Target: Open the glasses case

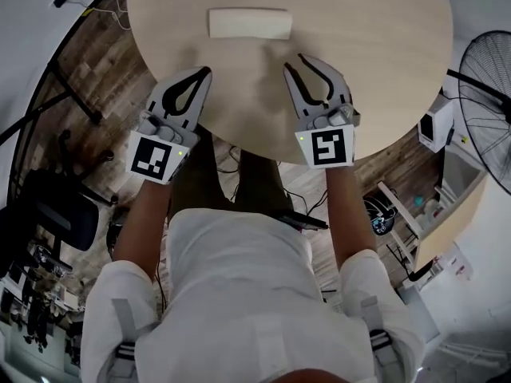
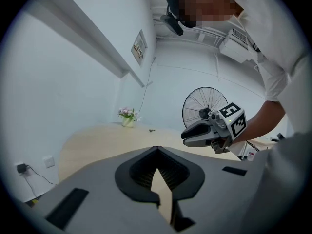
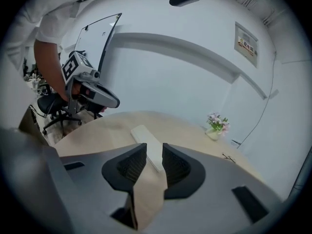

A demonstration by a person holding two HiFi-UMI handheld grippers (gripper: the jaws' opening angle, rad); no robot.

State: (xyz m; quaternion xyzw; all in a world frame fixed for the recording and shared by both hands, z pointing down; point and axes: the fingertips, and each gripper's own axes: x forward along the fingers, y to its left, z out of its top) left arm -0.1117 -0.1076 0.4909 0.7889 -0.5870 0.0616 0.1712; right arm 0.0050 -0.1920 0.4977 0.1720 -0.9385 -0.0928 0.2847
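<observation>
1. Your left gripper point(image 1: 206, 73) is over the near edge of the table point(image 1: 383, 54), its jaws pressed together on nothing.
2. Your right gripper point(image 1: 294, 61) is beside it over the same edge, jaws slightly spread and empty.
3. The glasses case point(image 1: 249, 23) lies shut farther in, apart from both grippers.
4. A flower pot point(image 3: 216, 128) stands near the far edge.

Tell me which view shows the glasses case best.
Head view: the whole closed glasses case lies unobstructed on the table. Right gripper view shows it foreshortened, partly behind the fingers. Left gripper view misses it.
</observation>
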